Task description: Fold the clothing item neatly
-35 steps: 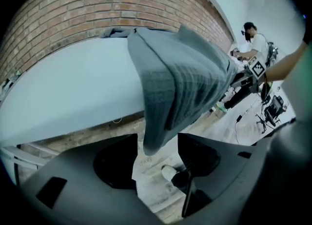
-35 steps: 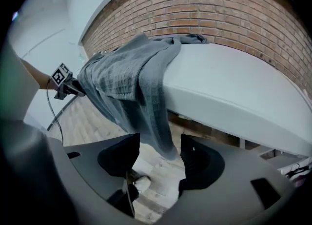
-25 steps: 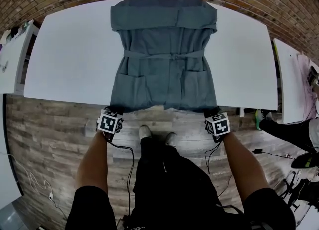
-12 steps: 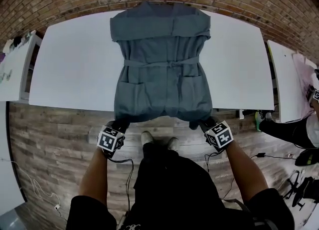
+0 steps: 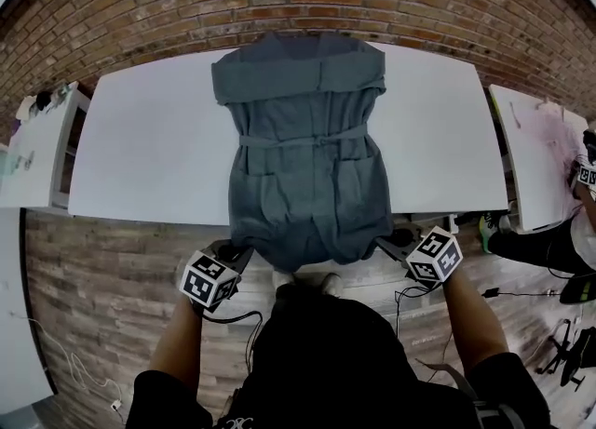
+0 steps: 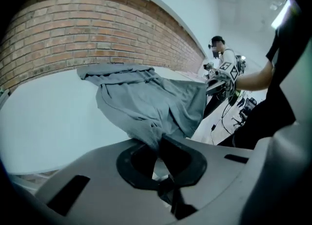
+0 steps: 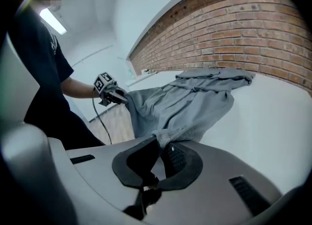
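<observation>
Garment (image 5: 303,157) in left gripper (image 5: 242,251), right gripper (image 5: 387,244)

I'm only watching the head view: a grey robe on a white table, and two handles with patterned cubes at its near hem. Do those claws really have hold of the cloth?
Observer: Yes for the left. The left gripper view shows the left claw shut on a bunched corner of the grey robe.
Operator: And the right one?
Observer: The right gripper view shows the right claw shut on the other corner, cloth pinched between its dark pads.
Operator: Is the hem resting on the table?
Observer: No. Seen from the side, the hem hangs in the air between the claws; only the far end lies on the white table.
</observation>
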### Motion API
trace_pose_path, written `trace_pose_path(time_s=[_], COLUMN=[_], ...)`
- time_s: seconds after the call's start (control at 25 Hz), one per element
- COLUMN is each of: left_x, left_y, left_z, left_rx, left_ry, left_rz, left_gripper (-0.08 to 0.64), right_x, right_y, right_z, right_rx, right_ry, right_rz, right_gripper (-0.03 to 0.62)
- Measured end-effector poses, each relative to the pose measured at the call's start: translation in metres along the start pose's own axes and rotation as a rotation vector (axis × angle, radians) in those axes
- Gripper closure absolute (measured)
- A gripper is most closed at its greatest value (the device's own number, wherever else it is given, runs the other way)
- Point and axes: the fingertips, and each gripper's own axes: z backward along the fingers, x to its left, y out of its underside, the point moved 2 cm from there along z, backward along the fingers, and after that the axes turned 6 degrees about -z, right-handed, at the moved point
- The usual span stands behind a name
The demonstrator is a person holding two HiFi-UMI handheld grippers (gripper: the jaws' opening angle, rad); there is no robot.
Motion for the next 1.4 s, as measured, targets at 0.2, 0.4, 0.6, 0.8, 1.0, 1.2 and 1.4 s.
trace_pose_path(time_s=[0.2, 0.4, 0.6, 0.8, 1.0, 1.2, 1.4], left_x=[0.007, 0.02, 0.039, 0.067, 0.097, 0.137, 0.185], left_y=[-0.034, -0.065, -0.108, -0.15, -0.185, -0.22, -0.241], left_z=[0.018, 0.04, 0.063, 0.065, 0.056, 0.033, 0.004], left_rx=[-0.078, -0.154, -0.251, -0.293, -0.306, -0.313, -0.288], left_ry=[0.02, 0.046, 0.066, 0.06, 0.036, -0.022, -0.089], left_rz=[0.018, 0.034, 0.029, 0.008, 0.017, 0.047, 0.147], left_gripper=[0.555, 0.555, 0.555, 0.555, 0.555, 0.555, 0.555], right_x=[0.006, 0.008, 0.003, -0.013, -0.049, -0.109, -0.177], right_y=[-0.035, -0.071, -0.117, -0.159, -0.197, -0.225, -0.247], right_z=[0.006, 0.013, 0.02, 0.019, 0.016, 0.008, -0.011], right_rx=[-0.062, -0.117, -0.196, -0.259, -0.344, -0.38, -0.355], right_ry=[-0.04, -0.066, -0.05, -0.022, 0.023, 0.064, 0.061], right_rz=[-0.038, -0.075, -0.093, -0.104, -0.184, -0.253, -0.325], right_gripper=[0.583, 0.583, 0.583, 0.583, 0.583, 0.583, 0.583])
